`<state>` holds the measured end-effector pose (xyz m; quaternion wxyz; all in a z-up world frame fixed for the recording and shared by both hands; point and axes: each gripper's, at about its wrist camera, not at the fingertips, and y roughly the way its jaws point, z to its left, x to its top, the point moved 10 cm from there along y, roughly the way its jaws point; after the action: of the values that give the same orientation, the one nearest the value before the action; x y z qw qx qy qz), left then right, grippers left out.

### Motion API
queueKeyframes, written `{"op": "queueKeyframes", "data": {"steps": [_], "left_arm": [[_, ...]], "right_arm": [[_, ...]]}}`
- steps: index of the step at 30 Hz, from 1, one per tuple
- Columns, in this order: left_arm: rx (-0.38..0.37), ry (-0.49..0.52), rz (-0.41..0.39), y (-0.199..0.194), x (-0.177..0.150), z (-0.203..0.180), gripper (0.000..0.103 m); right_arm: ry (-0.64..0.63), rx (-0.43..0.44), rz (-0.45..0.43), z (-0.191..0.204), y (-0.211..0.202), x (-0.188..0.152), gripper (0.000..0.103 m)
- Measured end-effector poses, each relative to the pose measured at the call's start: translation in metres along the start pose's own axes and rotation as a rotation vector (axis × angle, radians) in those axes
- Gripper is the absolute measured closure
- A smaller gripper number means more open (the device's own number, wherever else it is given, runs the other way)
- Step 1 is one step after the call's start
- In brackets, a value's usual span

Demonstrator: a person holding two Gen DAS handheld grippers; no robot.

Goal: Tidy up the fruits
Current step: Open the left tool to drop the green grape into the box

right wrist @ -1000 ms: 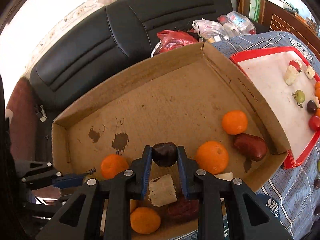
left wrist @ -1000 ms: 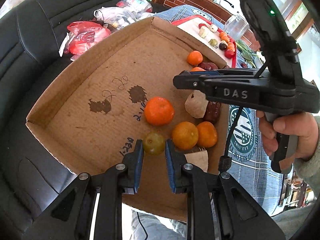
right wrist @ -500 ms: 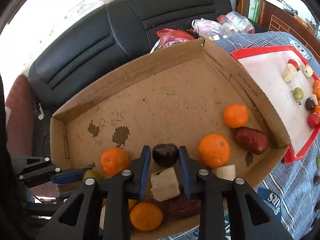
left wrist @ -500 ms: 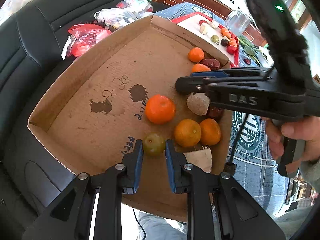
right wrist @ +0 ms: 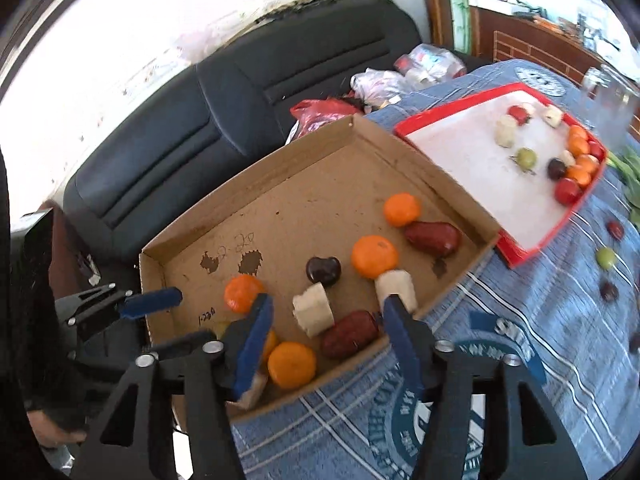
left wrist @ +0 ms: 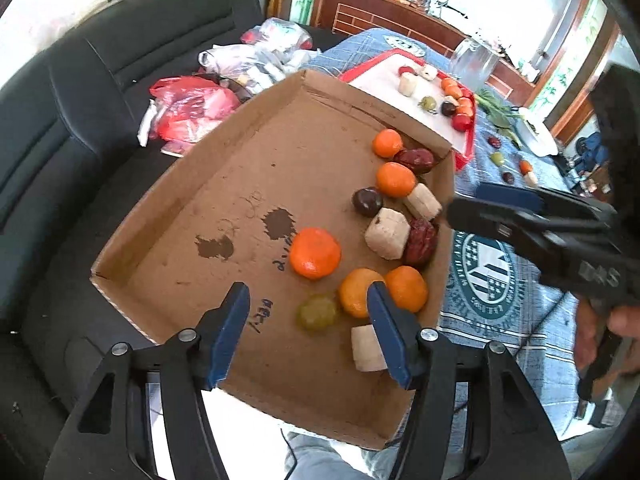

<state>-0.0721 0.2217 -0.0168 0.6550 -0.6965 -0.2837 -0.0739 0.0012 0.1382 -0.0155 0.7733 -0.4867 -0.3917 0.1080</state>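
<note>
Both grippers let go: green fruit point(left wrist: 317, 312) and dark plum point(right wrist: 323, 271) now lie loose in cardboard box point(left wrist: 224, 152).
L gripper point(left wrist: 308, 322) jaws opening, fruit between tips, untouched; R gripper point(right wrist: 326, 330) opening, plum just beyond tips. Only R view shows stray fruit on blue cloth point(right wrist: 560, 320).

box floor point(right wrist: 280, 220): "2-20" | tablecloth point(right wrist: 500, 340): maybe "CITY"

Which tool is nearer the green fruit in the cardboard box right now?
Left. The left tool is opening right around the green fruit, pads clear. The right tool sits off by the box's other edge.
</note>
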Motion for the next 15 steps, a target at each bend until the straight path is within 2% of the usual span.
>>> {"op": "queueKeyframes", "data": {"steps": [2,8,12,15], "left_arm": [[0.023,-0.001,-0.011,-0.003,0.003,0.001,0.033],[0.103,0.021,-0.09,-0.024,0.015,0.002,0.033],[0.106,-0.026,-0.089,-0.033,0.02,0.004,0.033],[0.057,-0.083,-0.071,-0.033,0.02,0.005,0.033]], "right_arm": [[0.004,-0.013,-0.013,-0.003,-0.01,-0.005,0.034],[-0.027,-0.043,-0.045,-0.003,-0.035,-0.019,0.025],[-0.077,-0.062,-0.062,0.005,-0.046,-0.027,0.024],[-0.107,-0.069,-0.069,0.011,-0.051,-0.033,0.024]]}}
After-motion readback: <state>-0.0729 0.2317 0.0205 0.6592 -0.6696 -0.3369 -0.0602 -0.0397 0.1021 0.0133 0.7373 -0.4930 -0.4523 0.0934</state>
